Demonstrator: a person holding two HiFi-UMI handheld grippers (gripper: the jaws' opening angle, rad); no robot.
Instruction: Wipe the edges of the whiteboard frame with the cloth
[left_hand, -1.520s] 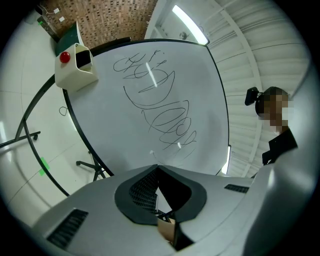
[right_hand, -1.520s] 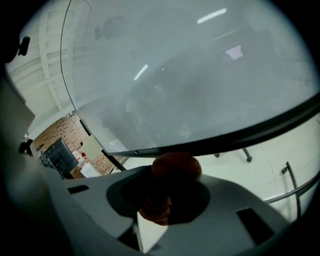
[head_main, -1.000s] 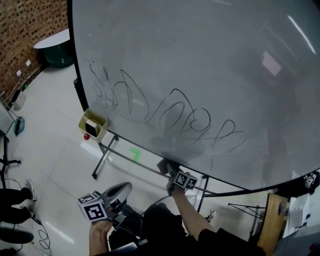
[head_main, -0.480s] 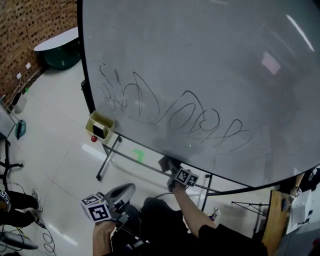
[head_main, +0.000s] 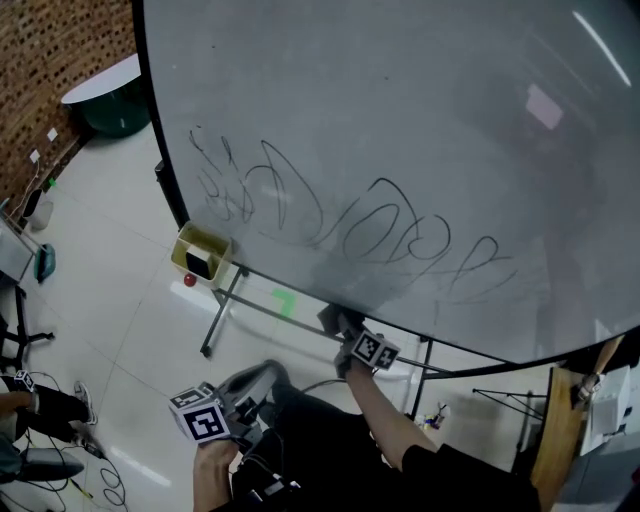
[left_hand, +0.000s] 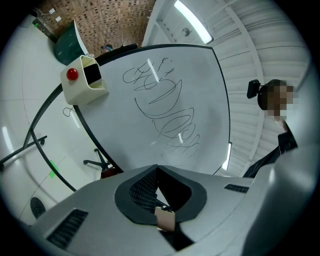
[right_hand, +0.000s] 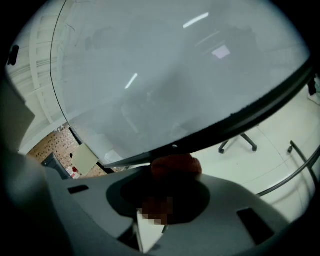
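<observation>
The big whiteboard (head_main: 400, 110) bears black scribbles, and its black frame (head_main: 270, 282) runs along the lower edge. My right gripper (head_main: 340, 322) is shut on a dark cloth (head_main: 330, 318) pressed against that lower edge, below the scribbles. In the right gripper view the cloth (right_hand: 176, 166) looks reddish and bunches at the tip of the right gripper (right_hand: 172, 174), touching the frame (right_hand: 235, 119). My left gripper (head_main: 255, 380) hangs low, away from the board. Its jaws meet at the tip (left_hand: 157, 169) with nothing between them.
A beige box with a red button (head_main: 200, 255) hangs at the board's lower left corner. The stand's legs (head_main: 215, 320) and a green floor mark (head_main: 285, 300) lie below. A wooden piece (head_main: 560, 420) stands at right, and a person's feet (head_main: 50, 405) at left.
The head view has shifted a little. My right gripper keeps the cloth on about the same stretch of lower frame. The left gripper has drifted slightly right.
</observation>
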